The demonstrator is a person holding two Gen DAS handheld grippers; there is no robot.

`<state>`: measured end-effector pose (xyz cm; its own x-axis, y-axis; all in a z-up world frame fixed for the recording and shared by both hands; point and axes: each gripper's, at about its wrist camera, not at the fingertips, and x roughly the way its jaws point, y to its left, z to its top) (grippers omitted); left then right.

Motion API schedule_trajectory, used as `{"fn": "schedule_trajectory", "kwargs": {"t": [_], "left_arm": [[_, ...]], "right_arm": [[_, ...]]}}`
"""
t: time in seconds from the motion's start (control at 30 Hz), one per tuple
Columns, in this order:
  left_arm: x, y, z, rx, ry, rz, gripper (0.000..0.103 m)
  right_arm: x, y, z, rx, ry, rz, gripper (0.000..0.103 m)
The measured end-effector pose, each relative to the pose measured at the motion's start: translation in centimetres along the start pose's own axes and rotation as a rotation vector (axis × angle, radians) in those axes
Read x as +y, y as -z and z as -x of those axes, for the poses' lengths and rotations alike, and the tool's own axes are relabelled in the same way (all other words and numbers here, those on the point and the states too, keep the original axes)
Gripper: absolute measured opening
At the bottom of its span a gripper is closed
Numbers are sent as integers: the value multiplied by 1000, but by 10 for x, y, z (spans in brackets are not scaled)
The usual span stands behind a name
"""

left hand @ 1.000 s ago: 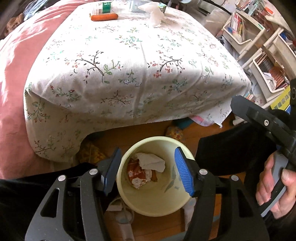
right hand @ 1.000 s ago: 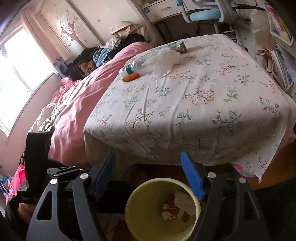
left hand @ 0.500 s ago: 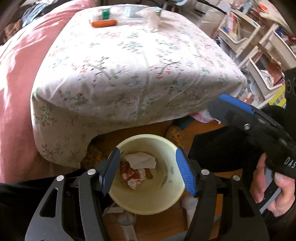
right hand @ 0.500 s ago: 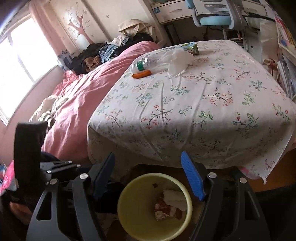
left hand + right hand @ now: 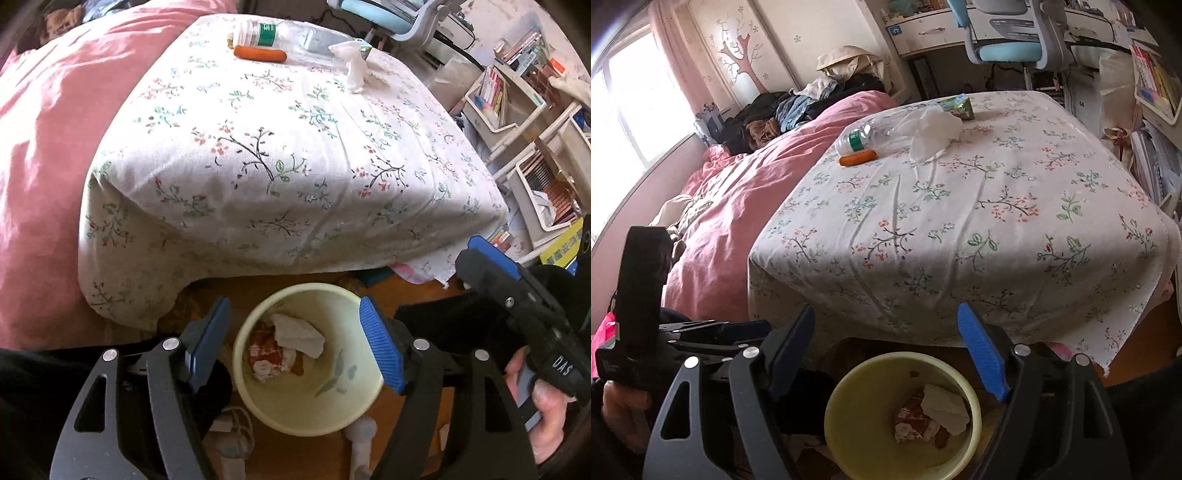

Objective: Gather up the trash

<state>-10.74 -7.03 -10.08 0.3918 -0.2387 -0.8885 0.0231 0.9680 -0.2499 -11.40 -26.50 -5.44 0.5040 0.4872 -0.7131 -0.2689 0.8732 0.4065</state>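
Observation:
A pale yellow bin (image 5: 332,391) stands on the floor below the table's near edge, holding a white tissue (image 5: 299,334) and a red wrapper (image 5: 262,350). My left gripper (image 5: 293,301) hovers over the bin, its jaws opening with nothing between them. My right gripper (image 5: 886,310) hangs above the same bin (image 5: 834,424), jaws also opening and empty. At the far end of the floral-cloth table (image 5: 997,221) lie a clear plastic bottle (image 5: 871,134), an orange stick (image 5: 857,158), a crumpled tissue (image 5: 931,129) and a green carton (image 5: 956,107).
A pink quilt (image 5: 55,129) covers the bed left of the table. Shelves with books (image 5: 517,110) stand at the right, and a blue desk chair (image 5: 1008,44) behind the table. Small clutter lies on the wooden floor (image 5: 295,458) around the bin.
Both grippers' jaws have spread wider. In the left wrist view the table top has come nearer and the right gripper's finger has come further into view at the right.

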Motion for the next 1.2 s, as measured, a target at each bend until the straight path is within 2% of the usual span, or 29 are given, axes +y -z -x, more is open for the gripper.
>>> {"fn": "schedule_trajectory", "kwargs": {"t": [0.43, 0.77, 1.2], "left_arm": [[-1, -1, 4, -12, 22, -1, 70], [4, -6, 4, -12, 42, 26, 70], [5, -4, -1, -2, 14, 25, 70]], "right_arm": [[21, 0, -9, -18, 45, 98, 76], [24, -4, -10, -46, 52, 90, 77], [15, -7, -1, -82, 61, 38, 78]]}}
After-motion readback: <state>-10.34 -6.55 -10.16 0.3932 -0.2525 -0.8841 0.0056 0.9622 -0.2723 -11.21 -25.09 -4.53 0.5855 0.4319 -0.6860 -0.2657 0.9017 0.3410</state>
